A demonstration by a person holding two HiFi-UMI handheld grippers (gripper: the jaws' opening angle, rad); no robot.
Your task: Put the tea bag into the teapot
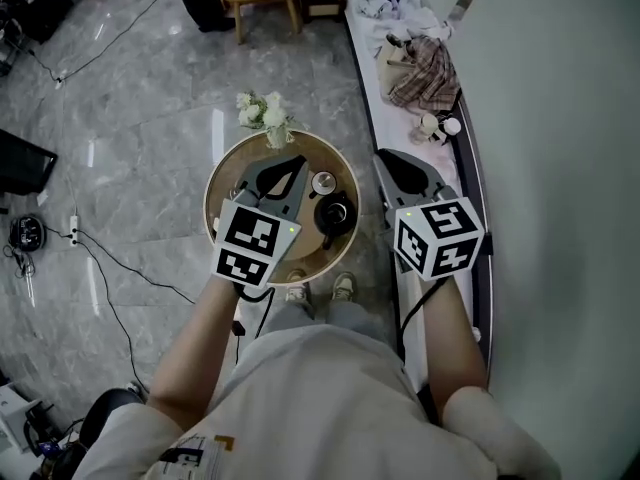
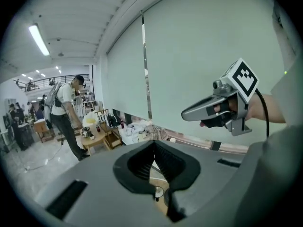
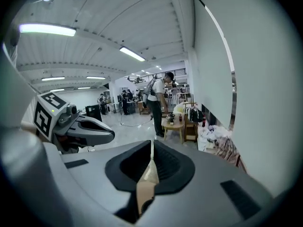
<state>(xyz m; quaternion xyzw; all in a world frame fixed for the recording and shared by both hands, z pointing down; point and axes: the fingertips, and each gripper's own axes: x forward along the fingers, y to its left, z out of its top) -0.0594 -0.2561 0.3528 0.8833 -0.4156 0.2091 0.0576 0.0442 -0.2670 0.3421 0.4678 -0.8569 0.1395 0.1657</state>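
**Holding the bag, pot to the left**

The right tool (image 3: 151,161) was clamped on a tan slip, seemingly the tea bag (image 3: 146,186), hanging along its jaw line. The teapot (image 1: 335,213) sat down-left on the tabletop (image 1: 222,193), nearer the closed, empty left tool (image 1: 292,165). Only the right gripper view showed the bag.

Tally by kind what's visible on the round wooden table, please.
Black teapot: 1
Small round cup: 1
Vase of white flowers: 1
Tea bag: 0 in view; the left gripper hides part of the table
Total: 3
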